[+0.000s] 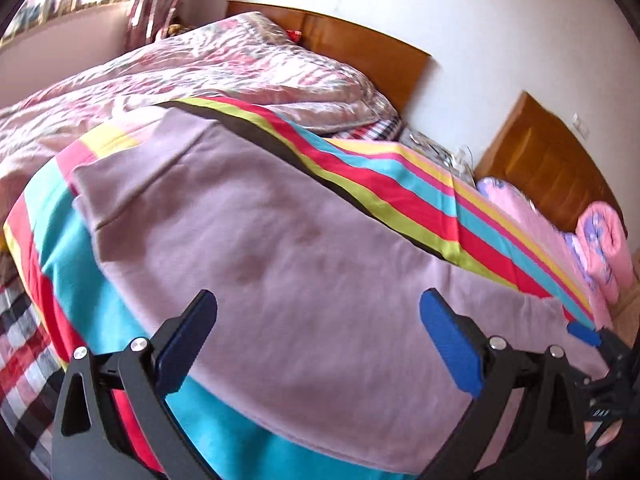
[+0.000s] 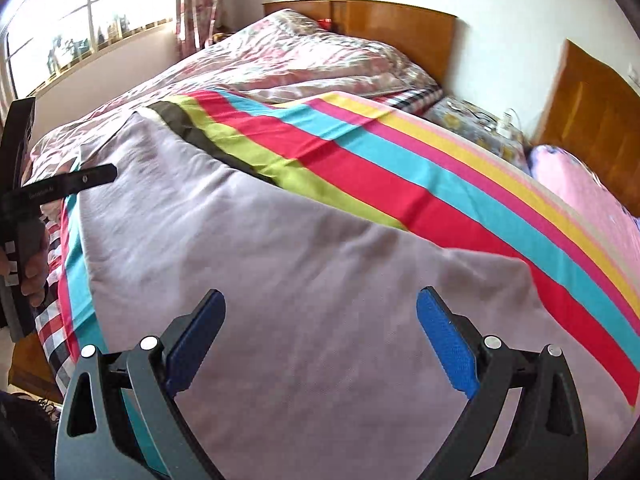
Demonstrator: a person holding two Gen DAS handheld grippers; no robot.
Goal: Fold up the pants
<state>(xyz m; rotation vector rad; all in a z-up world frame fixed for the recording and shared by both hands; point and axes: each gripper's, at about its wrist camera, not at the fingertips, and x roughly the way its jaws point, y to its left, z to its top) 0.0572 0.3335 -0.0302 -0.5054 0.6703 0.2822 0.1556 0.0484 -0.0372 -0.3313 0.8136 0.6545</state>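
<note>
Mauve pants (image 1: pixel 288 240) lie spread flat on a striped sheet (image 1: pixel 384 184) across the bed, one end reaching toward the far left. My left gripper (image 1: pixel 318 316) hovers open just above the near part of the cloth, nothing between its blue pads (image 1: pixel 448 344). In the right wrist view the same pants (image 2: pixel 304 280) fill the lower middle, and my right gripper (image 2: pixel 320 312) is open above them, holding nothing. The left gripper's tool (image 2: pixel 24 200) shows at the left edge there, held by a hand (image 2: pixel 36 276). The right gripper's blue fingertip (image 1: pixel 584 334) peeks in at the far right.
A crumpled floral quilt (image 1: pixel 224 68) lies behind the pants near a wooden headboard (image 1: pixel 360 48). A pink rolled blanket (image 1: pixel 604 248) rests at the right by a second headboard (image 1: pixel 552 168). A checked sheet (image 1: pixel 20 356) hangs at the left bed edge. A window (image 2: pixel 80 12) is far left.
</note>
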